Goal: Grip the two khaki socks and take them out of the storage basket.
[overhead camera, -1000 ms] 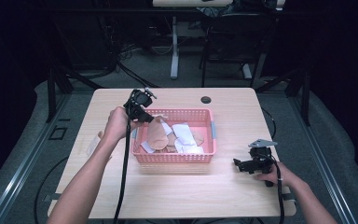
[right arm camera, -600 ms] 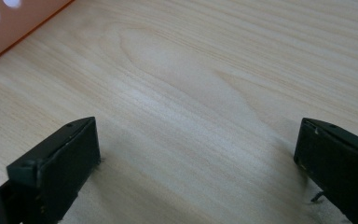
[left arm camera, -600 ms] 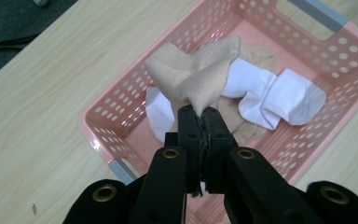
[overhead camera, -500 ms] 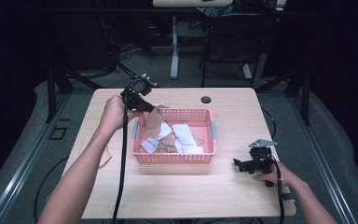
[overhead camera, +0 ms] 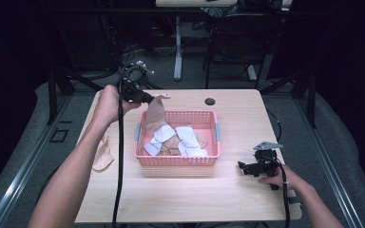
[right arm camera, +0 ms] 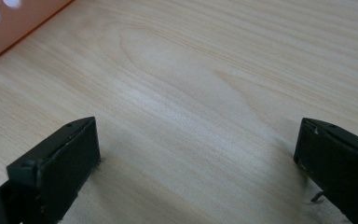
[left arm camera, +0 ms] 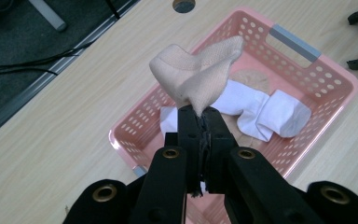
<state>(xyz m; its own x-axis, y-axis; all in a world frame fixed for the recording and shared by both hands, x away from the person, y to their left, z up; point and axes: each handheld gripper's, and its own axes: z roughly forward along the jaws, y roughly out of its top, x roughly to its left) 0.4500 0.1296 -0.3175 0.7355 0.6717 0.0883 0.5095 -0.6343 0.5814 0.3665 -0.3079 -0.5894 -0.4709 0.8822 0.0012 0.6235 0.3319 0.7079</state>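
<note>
Beige sock [left arm camera: 193,77] pinched in left tongs [left arm camera: 204,122]; high view: hangs above basket [overhead camera: 209,160]; right tongs [right arm camera: 196,154] agape.

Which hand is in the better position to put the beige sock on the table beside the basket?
Left. The left gripper is shut on the beige sock, above the pink basket. The right gripper rests open on the table.

Pink basket [overhead camera: 177,160] sitting mid-bench [overhead camera: 247,118], walls blocking low sideways passes. White and beige socks [overhead camera: 183,140] lying inside, leaving no bare floor. Beige sock [overhead camera: 156,114] hanging from left claw [overhead camera: 148,99] over basket's far-left corner. Another beige sock [overhead camera: 102,156] lying at left edge. Right claw [overhead camera: 244,167] resting on open wood right of basket. Small black disc [overhead camera: 210,101] sitting behind basket.
</note>
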